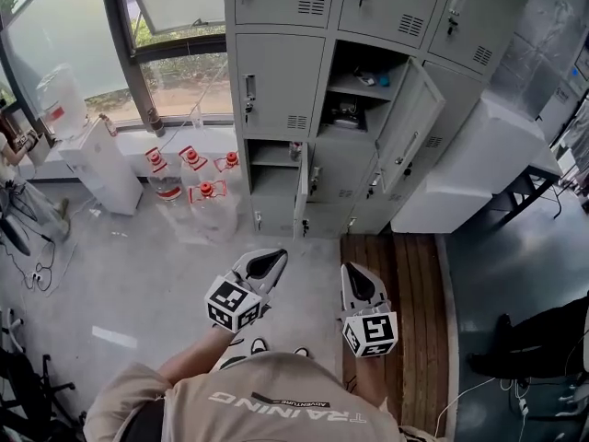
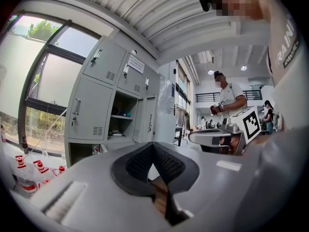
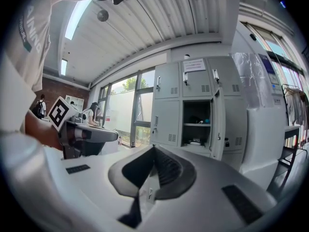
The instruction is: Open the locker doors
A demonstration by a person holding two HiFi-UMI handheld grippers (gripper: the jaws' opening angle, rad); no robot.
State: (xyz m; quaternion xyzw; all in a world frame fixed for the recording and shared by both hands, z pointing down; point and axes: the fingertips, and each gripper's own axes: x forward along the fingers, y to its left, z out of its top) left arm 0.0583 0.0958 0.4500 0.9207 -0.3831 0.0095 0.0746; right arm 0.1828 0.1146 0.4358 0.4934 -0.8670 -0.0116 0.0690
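A grey bank of lockers (image 1: 281, 86) stands against the wall ahead. The middle compartment (image 1: 354, 90) is open, its door (image 1: 409, 122) swung out to the right, with small items on its shelves. A lower compartment (image 1: 271, 187) is also open, its door (image 1: 301, 187) edge-on. The other doors are closed. My left gripper (image 1: 267, 263) and right gripper (image 1: 354, 279) hover side by side above the floor, well short of the lockers, both shut and empty. The open middle locker (image 2: 123, 117) shows beyond the left gripper (image 2: 153, 144), and the same locker (image 3: 196, 122) beyond the right gripper (image 3: 153, 148).
Several red-capped water jugs (image 1: 198, 187) stand on the floor left of the lockers, beside a white water dispenser (image 1: 97, 164). A large white cabinet (image 1: 479, 168) abuts the lockers on the right. A wooden slatted mat (image 1: 409, 311) lies under my right side. A person (image 2: 227, 98) stands behind.
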